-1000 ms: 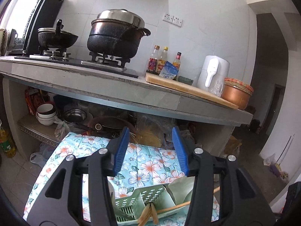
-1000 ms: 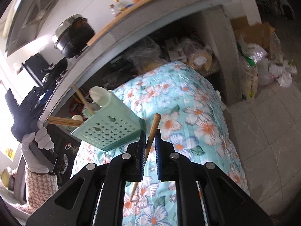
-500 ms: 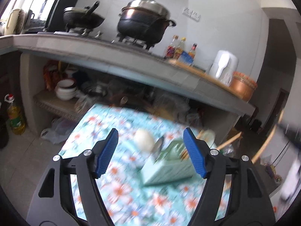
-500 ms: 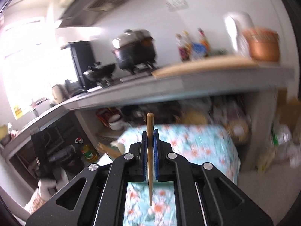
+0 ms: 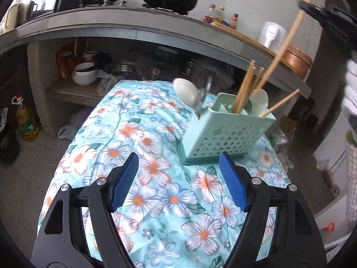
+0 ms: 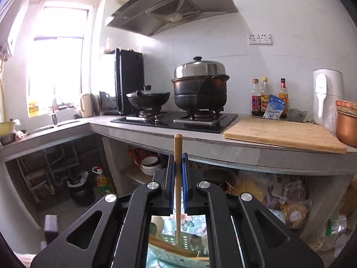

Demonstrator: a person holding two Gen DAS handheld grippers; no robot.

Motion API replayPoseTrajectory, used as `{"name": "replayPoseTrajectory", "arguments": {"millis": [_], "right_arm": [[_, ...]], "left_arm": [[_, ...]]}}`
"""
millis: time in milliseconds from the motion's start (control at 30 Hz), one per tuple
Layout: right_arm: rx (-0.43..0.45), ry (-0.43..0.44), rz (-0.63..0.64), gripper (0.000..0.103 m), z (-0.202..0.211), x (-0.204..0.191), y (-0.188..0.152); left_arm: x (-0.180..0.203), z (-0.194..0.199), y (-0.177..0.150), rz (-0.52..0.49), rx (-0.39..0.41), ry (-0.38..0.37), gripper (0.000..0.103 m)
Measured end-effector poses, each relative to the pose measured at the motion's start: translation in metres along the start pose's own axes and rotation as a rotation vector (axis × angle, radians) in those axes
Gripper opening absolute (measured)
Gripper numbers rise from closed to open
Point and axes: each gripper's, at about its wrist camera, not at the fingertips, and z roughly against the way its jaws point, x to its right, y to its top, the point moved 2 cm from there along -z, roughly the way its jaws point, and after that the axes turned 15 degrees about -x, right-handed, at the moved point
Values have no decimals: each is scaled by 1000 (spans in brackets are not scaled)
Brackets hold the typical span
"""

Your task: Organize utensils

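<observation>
Right gripper (image 6: 178, 169): jaws clamped on one upright chopstick (image 6: 177, 192). Left gripper (image 5: 178, 178): jaws apart, empty, near green utensil basket (image 5: 225, 134) on floral cloth (image 5: 142, 140).

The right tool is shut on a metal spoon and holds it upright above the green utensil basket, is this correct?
Not quite. The right tool is shut on a wooden chopstick, not a metal spoon; the right wrist view shows it. The rest stands: it holds the chopstick upright above the green utensil basket.

White tiled walls (image 6: 279, 11), a bright window (image 6: 55, 67) at left, a range hood (image 6: 174, 6) over the stove (image 6: 178, 118), grey floor (image 5: 55, 143) tiles.
</observation>
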Motion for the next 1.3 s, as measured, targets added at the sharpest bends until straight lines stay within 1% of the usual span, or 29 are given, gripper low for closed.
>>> {"name": "replayPoseTrajectory", "arguments": {"millis": [167, 233, 300, 500, 600, 633, 667, 700, 733, 833, 1000, 1067, 1100, 1200, 1233, 1300], "right_arm": [[-73, -38, 29, 6, -47, -3, -11], [-118, -47, 43, 6, -66, -4, -20], [-146, -57, 69, 6, -77, -6, -31], [-178, -118, 194, 6, -92, -25, -56], [-206, -108, 209, 7, -97, -26, -63], [-223, -111, 212, 10, -99, -26, -65], [-226, -116, 211, 21, -97, -25, -66], [-221, -111, 206, 29, -94, -25, -67], [-213, -102, 200, 40, -91, -24, -66], [-164, -83, 174, 45, -71, -21, -61], [-91, -51, 82, 58, -28, -9, -60], [-73, -37, 44, 68, -14, -5, -64], [-61, -36, 16, 71, -3, -2, -69], [-43, -21, -42, 80, 20, 0, -86], [-38, -24, -50, 88, 24, -1, -91], [-31, -56, -72, 97, 34, -4, -107]], "left_arm": [[22, -10, -2, -74, -19, 1, 71], [26, -13, -3, -84, -28, 3, 71], [27, -15, -4, -81, -36, 2, 71], [20, -17, -2, -50, -42, 9, 71], [20, -17, -3, -43, -45, 12, 71], [20, -18, -2, -42, -47, 13, 71], [20, -18, -3, -41, -48, 13, 71], [20, -17, -3, -40, -49, 13, 71], [21, -17, -3, -39, -52, 14, 71], [24, -15, -3, -43, -51, 19, 71], [31, -11, -1, -56, -49, 23, 71], [37, -7, -1, -66, -41, 37, 72], [40, -5, 0, -69, -35, 49, 74], [47, 4, 4, -60, -9, 89, 84], [49, 8, 6, -53, 1, 102, 86], [53, 15, 9, -44, 16, 123, 88]]}}
